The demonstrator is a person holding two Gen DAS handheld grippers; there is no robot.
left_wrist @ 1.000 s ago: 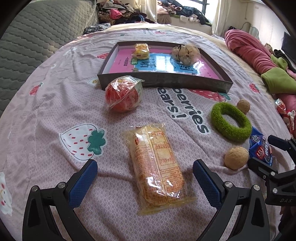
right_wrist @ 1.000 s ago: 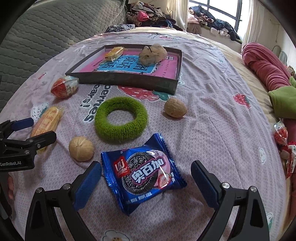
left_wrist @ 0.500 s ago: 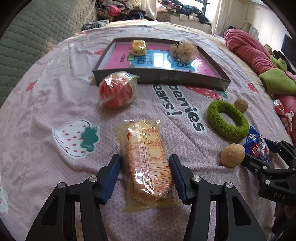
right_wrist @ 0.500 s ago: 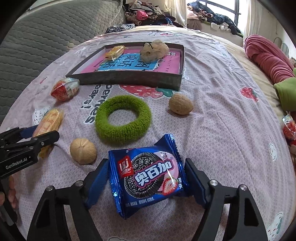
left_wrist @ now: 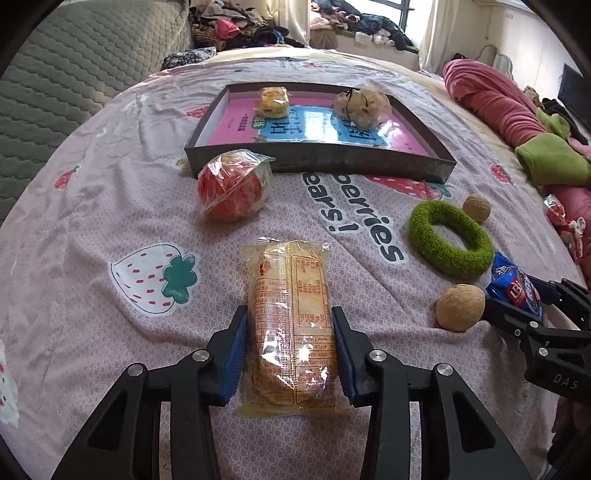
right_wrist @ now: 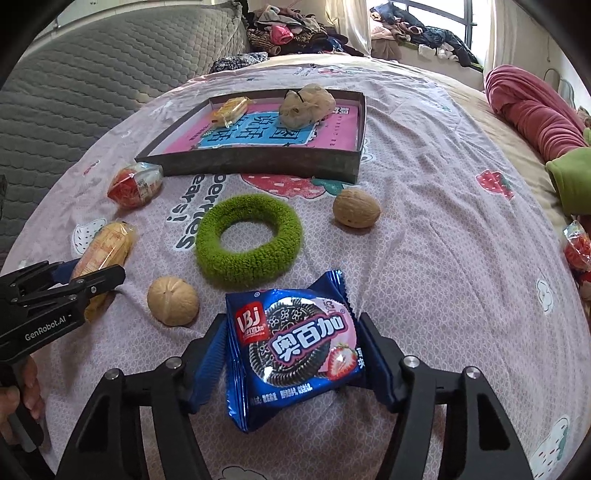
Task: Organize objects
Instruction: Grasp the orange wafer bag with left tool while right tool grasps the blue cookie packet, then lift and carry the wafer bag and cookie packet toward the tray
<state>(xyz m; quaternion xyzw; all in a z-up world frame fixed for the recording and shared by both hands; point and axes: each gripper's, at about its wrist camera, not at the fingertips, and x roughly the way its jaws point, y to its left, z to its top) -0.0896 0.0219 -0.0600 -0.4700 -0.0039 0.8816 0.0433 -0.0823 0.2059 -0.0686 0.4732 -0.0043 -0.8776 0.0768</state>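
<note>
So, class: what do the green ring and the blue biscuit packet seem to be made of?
Green ring: soft, fuzzy fabric, perhaps chenille or terry; its matte surface looks nubbly. Blue biscuit packet: thin glossy plastic film, probably foil-lined; it shines, creases, and has crimped ends.

1. Daylight from the window (right_wrist: 436, 22) at the top right gives you bright, even pictures.
2. Shadows stay soft and short.
3. Fisheye bending and dark corners frame both views.
4. Wrappers show small glare spots.
</note>
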